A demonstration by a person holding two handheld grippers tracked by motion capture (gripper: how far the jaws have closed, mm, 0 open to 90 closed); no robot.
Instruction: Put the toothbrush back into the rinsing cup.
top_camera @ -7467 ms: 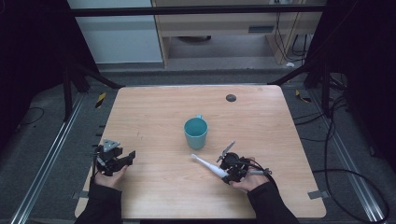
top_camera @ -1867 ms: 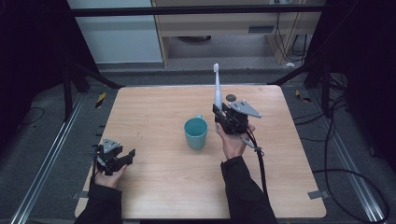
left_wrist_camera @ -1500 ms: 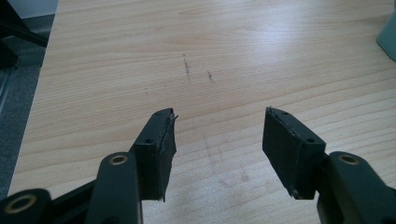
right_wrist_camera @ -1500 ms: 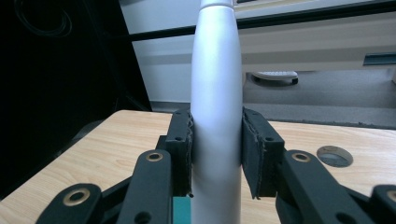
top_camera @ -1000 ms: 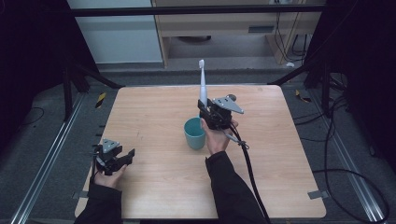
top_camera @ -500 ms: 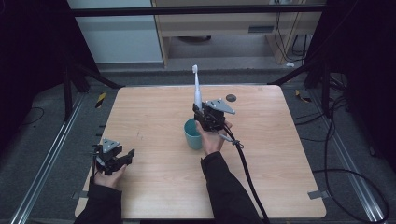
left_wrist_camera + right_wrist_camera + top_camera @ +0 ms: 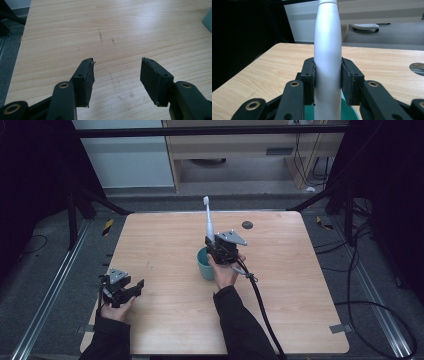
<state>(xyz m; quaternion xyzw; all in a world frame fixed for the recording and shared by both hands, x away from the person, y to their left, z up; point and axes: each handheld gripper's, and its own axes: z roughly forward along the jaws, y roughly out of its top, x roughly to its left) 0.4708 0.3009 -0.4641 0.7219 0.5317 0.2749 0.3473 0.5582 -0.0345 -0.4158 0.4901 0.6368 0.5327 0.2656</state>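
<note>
Toothbrush [image 7: 208, 222] upright over the teal cup [image 7: 203, 264] near the middle of the wooden counter [image 7: 300, 285]: the right tongs [image 7: 214, 245] pinch the white handle low down, one black pad on either side, as the right gripper view makes plain [image 7: 327, 57], with the brush head pointing up and the butt end aimed at the cup's mouth. The grip looks chosen so that the handle can go straight down into the cup and stand there bristles-up; holding it near the bottom keeps the long shaft clear of the hand, though the tongs themselves sit close above the rim and may have to let go before the butt reaches the bottom. Whether the end is already inside the cup cannot be told from these views, since hand and tongs cover the opening. The left tongs [image 7: 131, 289] rest spread and empty at the near left edge of the counter, their pads [image 7: 85, 77] apart over bare wood in the left gripper view, well away from the cup. A small dark round spot [image 7: 247, 224] lies toward the far edge, also well apart. A black cable [image 7: 260, 305] trails from the right tongs toward the person; nothing stands between toothbrush and cup.
</note>
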